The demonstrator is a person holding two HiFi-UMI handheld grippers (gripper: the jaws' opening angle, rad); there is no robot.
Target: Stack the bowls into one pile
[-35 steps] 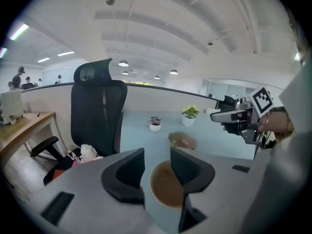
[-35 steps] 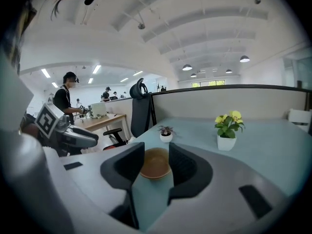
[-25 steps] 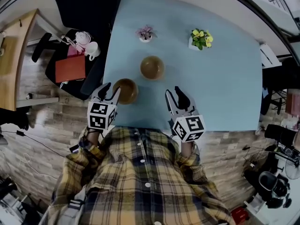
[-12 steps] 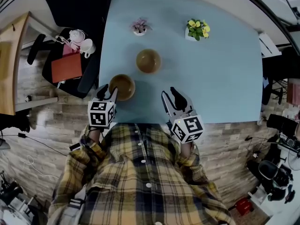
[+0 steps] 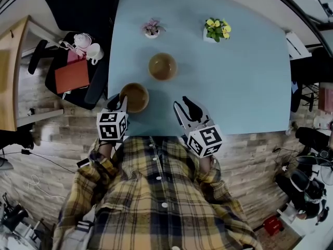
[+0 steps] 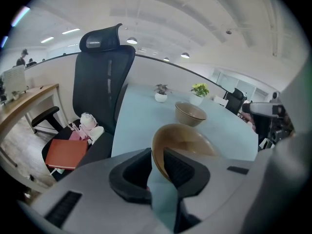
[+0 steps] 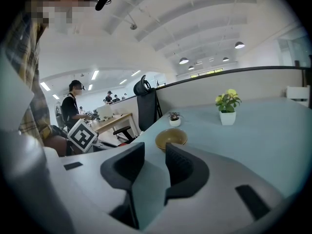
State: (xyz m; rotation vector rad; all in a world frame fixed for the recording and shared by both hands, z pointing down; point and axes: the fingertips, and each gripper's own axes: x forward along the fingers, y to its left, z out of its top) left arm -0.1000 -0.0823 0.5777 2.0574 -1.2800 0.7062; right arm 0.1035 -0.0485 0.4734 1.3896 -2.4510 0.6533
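Note:
Two tan bowls stand on the light blue table (image 5: pixel 244 82). The near bowl (image 5: pixel 134 97) (image 6: pixel 187 139) is close to the table's left front corner. My left gripper (image 5: pixel 117 105) (image 6: pixel 157 161) has just been closing and is now shut on that bowl's near rim, which runs between the pads. The far bowl (image 5: pixel 162 66) (image 6: pixel 190 113) (image 7: pixel 171 139) sits alone toward the middle of the table. My right gripper (image 5: pixel 183 107) (image 7: pixel 155 160) hovers open over the front edge, with nothing between its jaws, pointing toward the far bowl.
A pink potted plant (image 5: pixel 151 28) (image 6: pixel 161 92) and a yellow one (image 5: pixel 216 29) (image 7: pixel 227 106) stand at the table's far side. A black office chair (image 6: pixel 102 77) with a red book (image 5: pixel 74 75) on its seat is to the left of the table.
My left gripper has come down onto the near bowl's rim and its jaws have narrowed around it. The right gripper drifted slightly left. Both bowls stay put.

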